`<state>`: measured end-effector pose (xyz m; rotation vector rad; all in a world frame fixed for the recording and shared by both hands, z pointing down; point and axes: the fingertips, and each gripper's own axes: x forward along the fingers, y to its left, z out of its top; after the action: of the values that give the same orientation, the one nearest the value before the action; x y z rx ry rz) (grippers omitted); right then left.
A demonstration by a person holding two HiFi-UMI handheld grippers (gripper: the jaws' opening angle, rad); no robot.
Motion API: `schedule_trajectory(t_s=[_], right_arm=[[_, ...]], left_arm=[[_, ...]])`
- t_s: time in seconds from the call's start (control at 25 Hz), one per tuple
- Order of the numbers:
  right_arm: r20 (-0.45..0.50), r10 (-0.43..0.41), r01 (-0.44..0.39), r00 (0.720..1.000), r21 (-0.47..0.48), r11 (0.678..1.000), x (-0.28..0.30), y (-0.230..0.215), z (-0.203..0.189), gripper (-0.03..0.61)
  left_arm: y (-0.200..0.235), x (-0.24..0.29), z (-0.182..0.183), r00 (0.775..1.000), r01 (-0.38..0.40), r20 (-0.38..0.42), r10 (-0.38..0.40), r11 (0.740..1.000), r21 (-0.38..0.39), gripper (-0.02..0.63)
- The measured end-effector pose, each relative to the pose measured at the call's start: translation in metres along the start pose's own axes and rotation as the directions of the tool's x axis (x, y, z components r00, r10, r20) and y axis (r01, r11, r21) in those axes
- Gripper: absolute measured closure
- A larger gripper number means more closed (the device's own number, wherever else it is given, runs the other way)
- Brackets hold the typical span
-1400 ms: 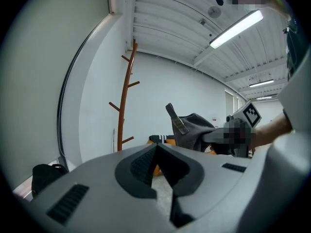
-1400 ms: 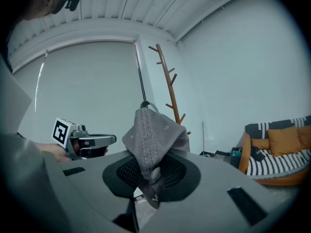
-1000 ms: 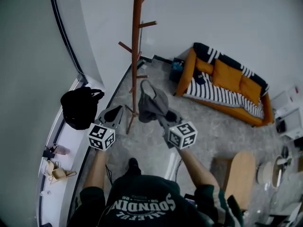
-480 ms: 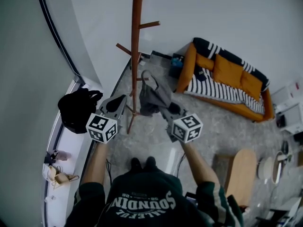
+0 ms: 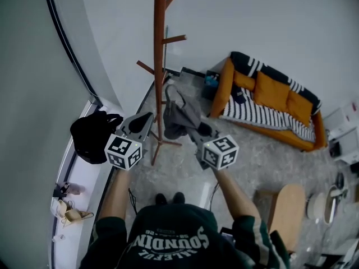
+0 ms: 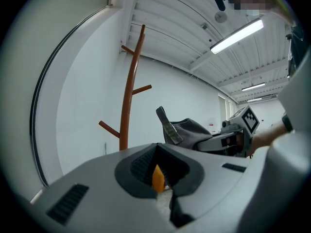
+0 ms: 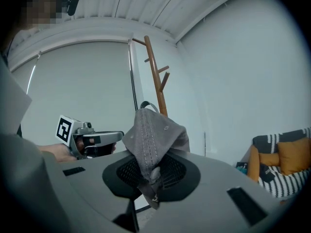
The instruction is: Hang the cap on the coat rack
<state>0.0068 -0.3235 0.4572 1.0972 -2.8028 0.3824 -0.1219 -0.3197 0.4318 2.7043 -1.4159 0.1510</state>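
Note:
The wooden coat rack (image 5: 159,66) stands against the white wall, with short pegs up its pole. A grey cap (image 5: 178,116) hangs just to the right of the pole's lower part, and my right gripper (image 5: 195,131) is shut on it. In the right gripper view the cap (image 7: 153,142) droops over the right gripper (image 7: 150,174), with the coat rack (image 7: 156,76) behind it. My left gripper (image 5: 142,120) is shut and holds nothing, just left of the pole. The left gripper view shows the coat rack (image 6: 129,91) ahead and the cap (image 6: 192,130) to the right.
A black bag (image 5: 92,136) sits on a white ledge (image 5: 84,178) at the left. An orange sofa (image 5: 269,100) with a striped cover stands along the right wall. A round wooden table (image 5: 286,206) is at the lower right. The rack's feet (image 5: 162,144) spread over the floor.
The person has stepped a little closer to the rack, feet now together. The cap stays in the right gripper, slightly nearer the pole. The left gripper has barely moved.

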Motion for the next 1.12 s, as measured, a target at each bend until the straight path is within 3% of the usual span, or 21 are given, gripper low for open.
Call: schedule_trajectory(t_s=[0.8,1.12], right_arm=[[0.182,-0.027,0.027,0.983,0.001,1.000,-0.002,-0.026,0.119,0.525],[0.215,-0.028,0.032,0.976,-0.017,0.999,0.018,-0.046,0.140,0.525]], left_arm=[[-0.003,-0.006,-0.014,1.000,-0.015,-0.026,0.015,1.000,-0.013,0.614],[-0.001,-0.006,-0.020,0.999,-0.033,-0.042,0.032,0.999,-0.016,0.614]])
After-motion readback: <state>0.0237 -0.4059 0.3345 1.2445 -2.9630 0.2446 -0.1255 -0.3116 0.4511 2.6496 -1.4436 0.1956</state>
